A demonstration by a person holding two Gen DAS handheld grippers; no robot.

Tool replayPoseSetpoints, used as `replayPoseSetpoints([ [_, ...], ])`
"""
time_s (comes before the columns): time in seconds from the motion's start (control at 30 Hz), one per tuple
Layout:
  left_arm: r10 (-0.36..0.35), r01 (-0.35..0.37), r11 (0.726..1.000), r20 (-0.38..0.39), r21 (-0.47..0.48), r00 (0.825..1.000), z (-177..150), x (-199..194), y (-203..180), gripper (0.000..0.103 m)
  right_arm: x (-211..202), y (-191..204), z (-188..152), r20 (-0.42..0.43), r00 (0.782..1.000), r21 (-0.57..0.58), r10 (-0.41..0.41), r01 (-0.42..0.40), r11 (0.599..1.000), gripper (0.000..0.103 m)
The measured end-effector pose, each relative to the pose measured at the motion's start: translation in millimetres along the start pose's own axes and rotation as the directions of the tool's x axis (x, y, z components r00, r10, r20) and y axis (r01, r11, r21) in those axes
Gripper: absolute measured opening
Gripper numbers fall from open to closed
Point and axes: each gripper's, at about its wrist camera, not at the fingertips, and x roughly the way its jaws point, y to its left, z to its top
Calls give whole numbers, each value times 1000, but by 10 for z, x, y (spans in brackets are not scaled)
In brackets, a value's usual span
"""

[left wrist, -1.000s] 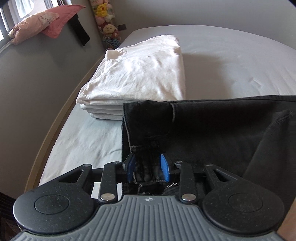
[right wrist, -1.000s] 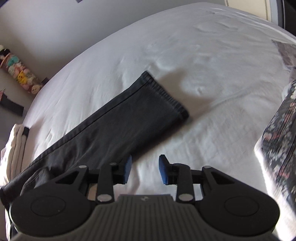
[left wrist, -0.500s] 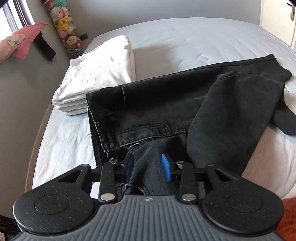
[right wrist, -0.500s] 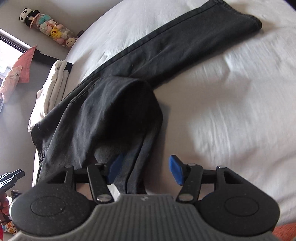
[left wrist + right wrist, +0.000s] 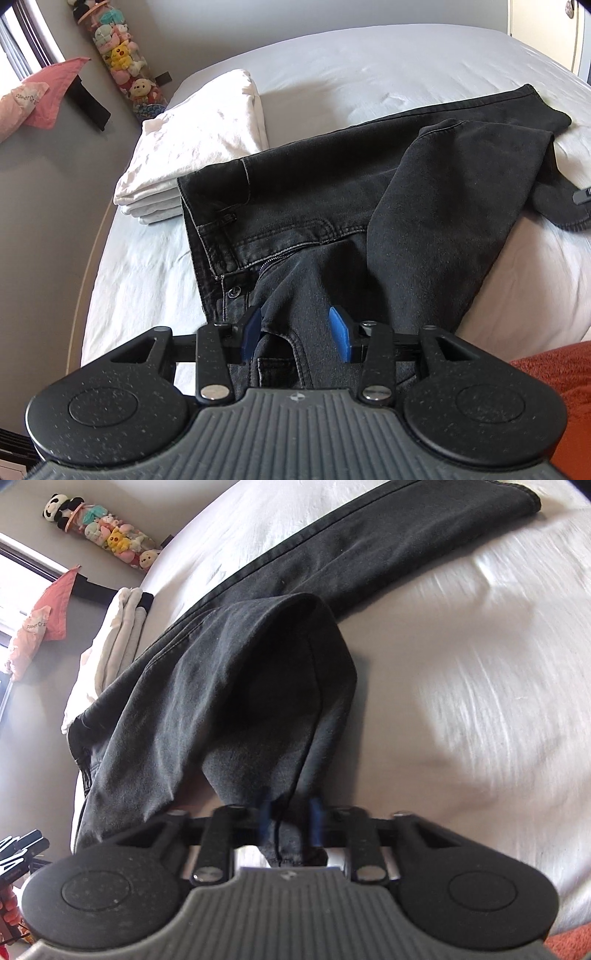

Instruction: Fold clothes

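My right gripper (image 5: 288, 823) is closing, pinching a bunched hem of the black denim jeans (image 5: 332, 206) lying on the smooth white bed sheet (image 5: 369, 74). My left gripper (image 5: 295, 332) is opening, its blue pads either side of the soft, faded waist fabric without pressing it.

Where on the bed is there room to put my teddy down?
Bare sheet lies beyond the black jeans, to the right of the white folded pile, up to the far edge of the bed. Another bare patch sits left of the waistband, near the bed's left edge. The near middle is crowded with jeans and both grippers.
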Motion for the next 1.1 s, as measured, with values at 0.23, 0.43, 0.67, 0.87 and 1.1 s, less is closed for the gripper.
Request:
replayPoseSetpoints([
  [0.23,25,-25,999,-3,20,1000,0,-27,-4,48,-667,140,288,153,985,-147,-79,101,984,5],
  [0.43,33,-33,999,6,37,999,37,-18,-7,48,-1472,202,654,353,906,-275,-234,339,900,4],
  [0.67,44,-43,997,-10,62,999,10,43,4,48,-2021,50,693,440,832,-347,-337,503,791,4],
  [0.87,69,-64,995,-65,74,995,-111,182,84,48,-1900,-461,286,316,833,-398,-455,552,733,4],
  [1.1,95,-93,996,-148,16,984,-292,405,234,49,-1834,-821,0,96,886,-447,-454,446,775,5],
])
